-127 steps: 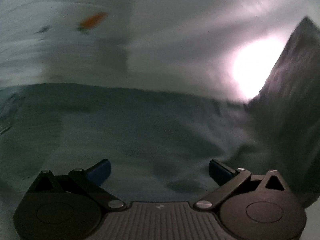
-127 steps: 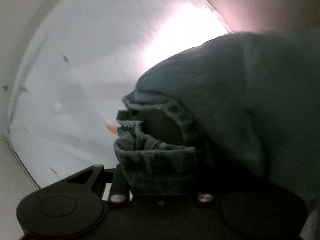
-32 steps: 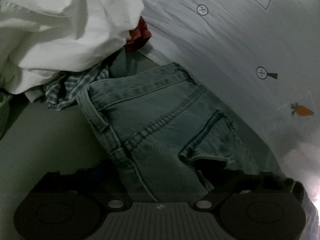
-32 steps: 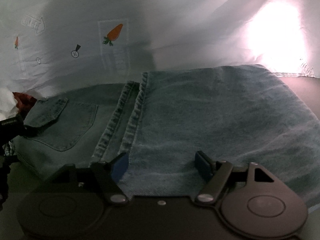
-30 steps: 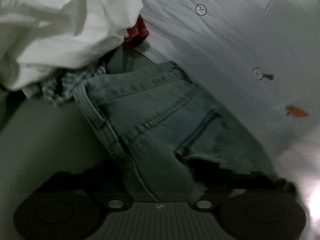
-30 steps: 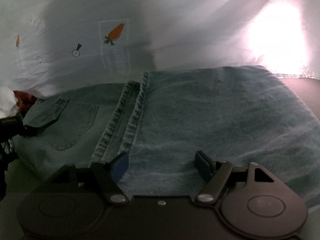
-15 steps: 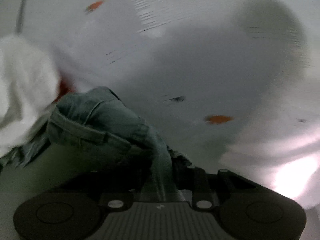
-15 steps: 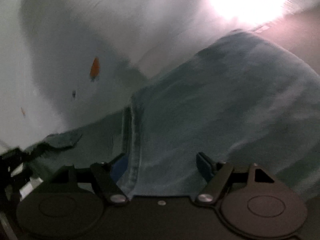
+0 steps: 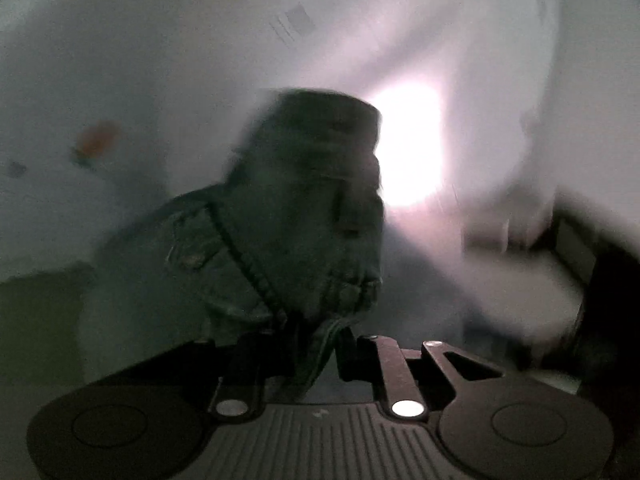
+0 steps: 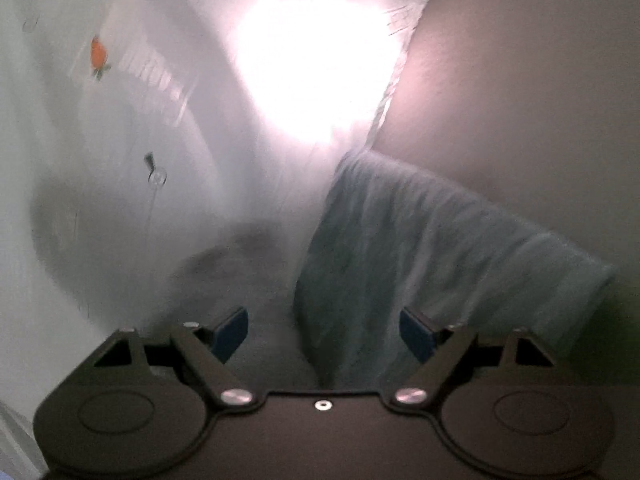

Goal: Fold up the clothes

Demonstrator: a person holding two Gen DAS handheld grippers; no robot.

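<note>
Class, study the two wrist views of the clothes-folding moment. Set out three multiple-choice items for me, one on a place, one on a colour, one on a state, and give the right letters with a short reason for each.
1. Place: in the left wrist view, where is the bunched denim garment?
A. between and just ahead of the left gripper
B. far off at the top edge
C. out of view

2. Colour: what colour are the pads on the fingers of the right gripper?
A. red
B. blue
C. yellow

3. State: how do the right gripper's jaws stand?
A. clamped tight on the carrot print
B. shut with nothing near
C. wide apart, with light denim lying between them

Answers:
1 A, denim runs down into the narrow gap between the fingers.
2 B, both pads show blue.
3 C, a broad gap separates the pads.
</note>
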